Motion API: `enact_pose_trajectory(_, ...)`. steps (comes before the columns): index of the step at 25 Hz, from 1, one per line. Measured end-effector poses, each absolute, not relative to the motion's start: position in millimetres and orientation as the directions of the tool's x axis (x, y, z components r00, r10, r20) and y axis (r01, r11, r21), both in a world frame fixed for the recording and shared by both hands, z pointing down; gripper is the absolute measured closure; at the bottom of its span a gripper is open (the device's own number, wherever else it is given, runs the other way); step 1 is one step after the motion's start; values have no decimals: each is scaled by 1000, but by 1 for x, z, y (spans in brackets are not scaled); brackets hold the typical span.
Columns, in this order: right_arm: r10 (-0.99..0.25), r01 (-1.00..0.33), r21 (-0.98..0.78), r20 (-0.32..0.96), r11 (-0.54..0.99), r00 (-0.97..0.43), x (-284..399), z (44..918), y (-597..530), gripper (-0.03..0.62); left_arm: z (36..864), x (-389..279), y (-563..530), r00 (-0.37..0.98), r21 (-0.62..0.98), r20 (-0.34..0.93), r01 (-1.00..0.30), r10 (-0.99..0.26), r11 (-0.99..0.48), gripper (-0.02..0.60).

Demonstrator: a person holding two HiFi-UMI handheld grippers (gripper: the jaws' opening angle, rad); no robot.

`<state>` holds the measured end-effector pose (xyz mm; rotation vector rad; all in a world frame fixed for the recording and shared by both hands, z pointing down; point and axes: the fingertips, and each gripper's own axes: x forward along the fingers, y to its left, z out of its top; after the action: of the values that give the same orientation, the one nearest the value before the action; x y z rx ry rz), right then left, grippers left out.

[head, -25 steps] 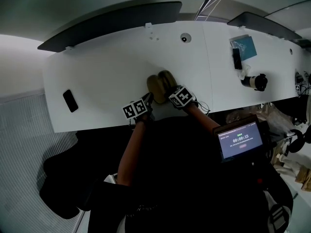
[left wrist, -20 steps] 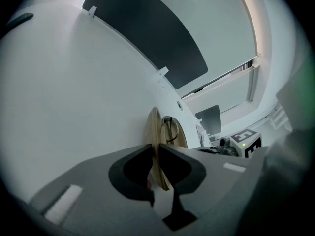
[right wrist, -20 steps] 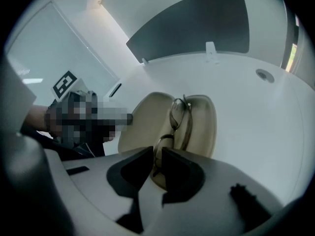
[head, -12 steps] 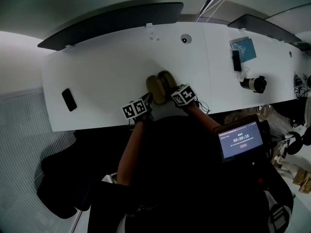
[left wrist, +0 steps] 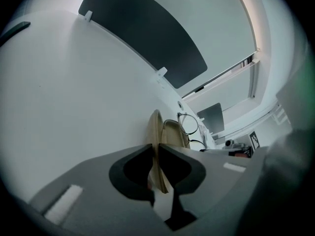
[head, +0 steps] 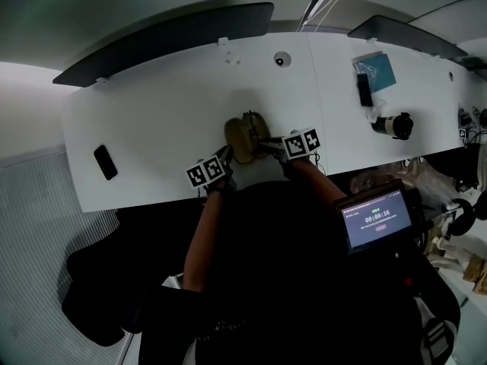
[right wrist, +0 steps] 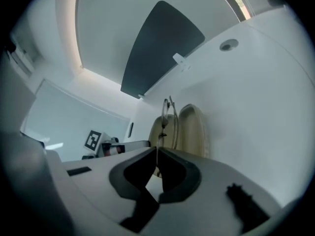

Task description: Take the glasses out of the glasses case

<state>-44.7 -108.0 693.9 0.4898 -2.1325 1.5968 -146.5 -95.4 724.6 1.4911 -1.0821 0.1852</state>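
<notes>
Two thin round wire rims form the glasses (left wrist: 189, 125), which stand on edge at the open tan oval clamshell case (head: 240, 134) on the smooth white table (head: 152, 105). The right gripper (right wrist: 156, 151), whose jaws have just been closing, pinches the wire frame. The left gripper (left wrist: 155, 149) clamps one shell's edge, and only its view shows both rims as rings.

A white desk (head: 152, 116) backed by dark panels (head: 167, 40), ribbed floor (head: 38, 226) beside.

Office — wht desk (head: 152, 128), divider panels (head: 167, 40)
</notes>
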Motion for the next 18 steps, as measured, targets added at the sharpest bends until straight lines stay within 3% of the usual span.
enact_pose_trajectory(7,-89,-396,-900,386,182,-918,-21,670,-107,572,723,-140,-95,541,689,676,-704,-500,169,532)
enact_pose_trajectory(18,-217,-357,-933,337,55,-916,30,686,-117,572,729,-169,-85,528,677,687,-714,-499,177,535)
